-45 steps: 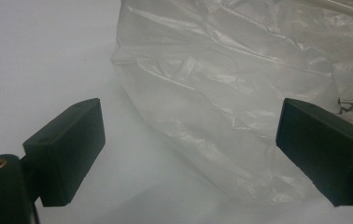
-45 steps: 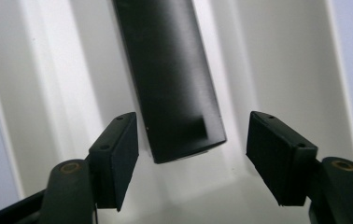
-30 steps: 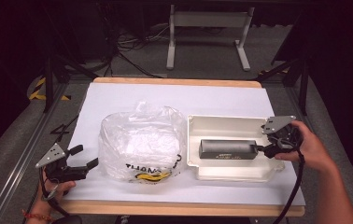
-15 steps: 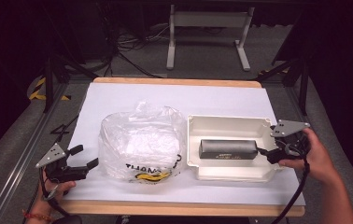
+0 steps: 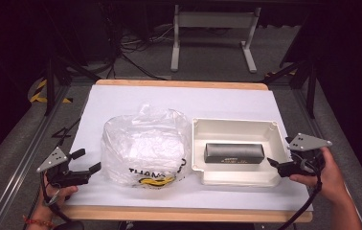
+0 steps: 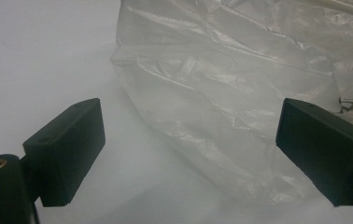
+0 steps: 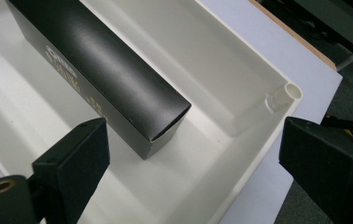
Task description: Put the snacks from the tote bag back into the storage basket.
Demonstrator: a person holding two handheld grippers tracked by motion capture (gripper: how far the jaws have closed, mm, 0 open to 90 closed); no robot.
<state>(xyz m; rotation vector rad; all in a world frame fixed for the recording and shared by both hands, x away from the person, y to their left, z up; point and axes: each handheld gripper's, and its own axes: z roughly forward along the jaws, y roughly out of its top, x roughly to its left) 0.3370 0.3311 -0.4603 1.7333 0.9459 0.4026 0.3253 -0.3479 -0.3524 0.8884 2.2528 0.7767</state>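
A long black box (image 5: pixel 234 152) lies flat in a white tray (image 5: pixel 231 123) on the right half of the table. My right gripper (image 5: pixel 280 152) sits at the tray's right rim, open, its jaws pointing at the box's end without touching it. In the right gripper view the box (image 7: pixel 100 70) ends just ahead of the open gripper (image 7: pixel 193 172), inside the tray (image 7: pixel 221 60). A crumpled clear plastic bag (image 5: pixel 143 146) with black and yellow print lies left of the tray. My left gripper (image 5: pixel 87 161) rests open just left of the bag (image 6: pixel 240 93), with nothing between its fingers (image 6: pixel 67 149).
White paper (image 5: pixel 179 100) covers the wooden tabletop. The table's front edge (image 5: pixel 184 214) runs close below both hands. A metal stand (image 5: pixel 212 38) and cables are on the dark floor beyond the far edge.
My right gripper has drawn back to the right and toward the person, away from the box's end to the tray's rim. The left gripper, bag and box have stayed put.
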